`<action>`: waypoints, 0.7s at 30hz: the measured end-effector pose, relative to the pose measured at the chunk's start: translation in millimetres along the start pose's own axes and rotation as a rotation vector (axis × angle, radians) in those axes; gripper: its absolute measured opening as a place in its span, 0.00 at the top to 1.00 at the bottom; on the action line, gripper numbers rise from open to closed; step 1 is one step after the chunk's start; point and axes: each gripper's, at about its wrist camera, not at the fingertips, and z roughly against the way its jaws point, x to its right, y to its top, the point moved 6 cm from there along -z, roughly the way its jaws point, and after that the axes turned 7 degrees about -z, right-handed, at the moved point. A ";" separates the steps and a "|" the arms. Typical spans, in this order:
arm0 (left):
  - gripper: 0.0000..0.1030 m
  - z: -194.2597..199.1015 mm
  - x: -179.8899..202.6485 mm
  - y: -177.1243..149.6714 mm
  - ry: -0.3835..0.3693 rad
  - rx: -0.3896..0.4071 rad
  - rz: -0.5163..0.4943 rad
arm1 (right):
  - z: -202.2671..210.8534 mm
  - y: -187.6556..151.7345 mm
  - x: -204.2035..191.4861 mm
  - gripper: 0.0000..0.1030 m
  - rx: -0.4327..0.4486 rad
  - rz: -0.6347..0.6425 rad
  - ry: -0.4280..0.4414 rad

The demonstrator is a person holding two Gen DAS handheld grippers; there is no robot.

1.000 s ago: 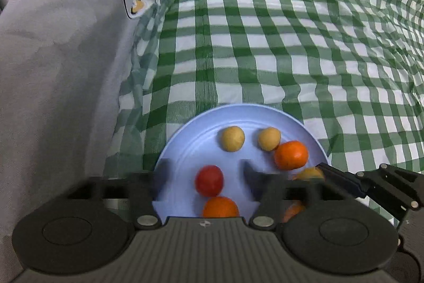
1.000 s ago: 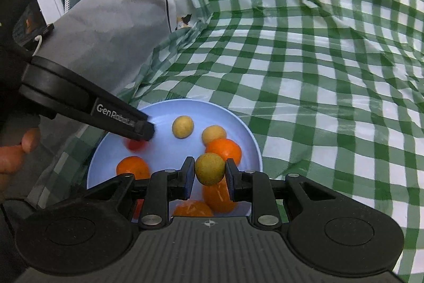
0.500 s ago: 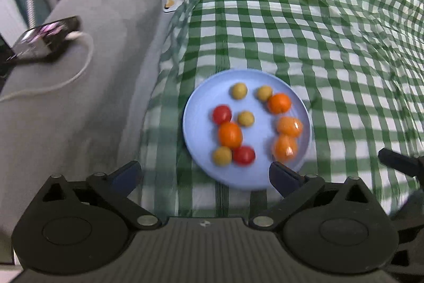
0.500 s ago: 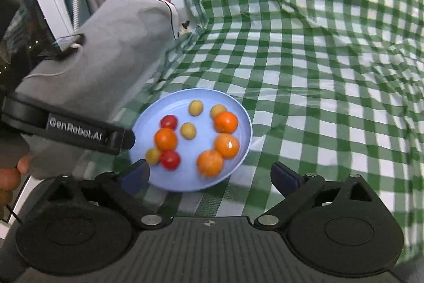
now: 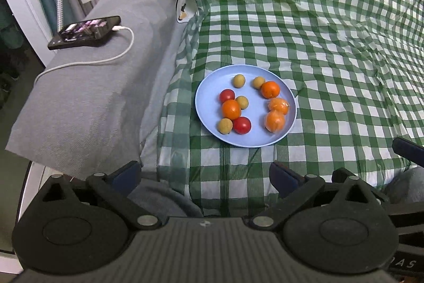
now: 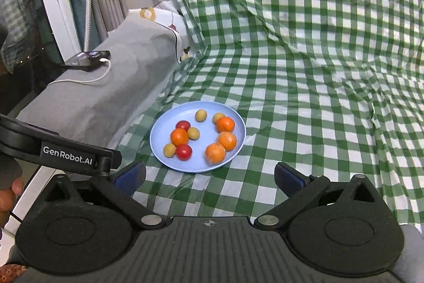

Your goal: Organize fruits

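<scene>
On green-checked cloth (image 5: 318,49): blue plate (image 5: 204,100) of fruit, both tongs clear of it.

Holding ten pieces: four oranges (image 5: 231,109), two of them in clear wrap at the right side; two red tomatoes (image 5: 242,125); four small yellow-green fruits (image 5: 225,126). Left gripper (image 5: 204,175) spread wide, nothing between fingers. Right gripper (image 6: 209,175) opening, now wide, likewise nothing held; plate well beyond both sets of fingertips. Beside cloth, on grey cover (image 5: 87,97): black phone (image 5: 84,31) with white cable (image 5: 106,60) plugged in.
</scene>
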 end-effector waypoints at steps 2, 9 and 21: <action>0.01 5.4 0.5 -2.2 0.001 0.010 -0.003 | 5.5 0.0 -0.6 0.01 0.010 0.002 0.000; 0.01 17.1 3.4 -8.9 0.003 0.026 -0.003 | 20.4 -2.4 -0.8 0.01 0.034 0.016 -0.004; 0.01 24.5 2.9 -11.1 0.012 0.041 -0.001 | 26.2 -2.3 -0.7 0.01 0.051 0.023 -0.004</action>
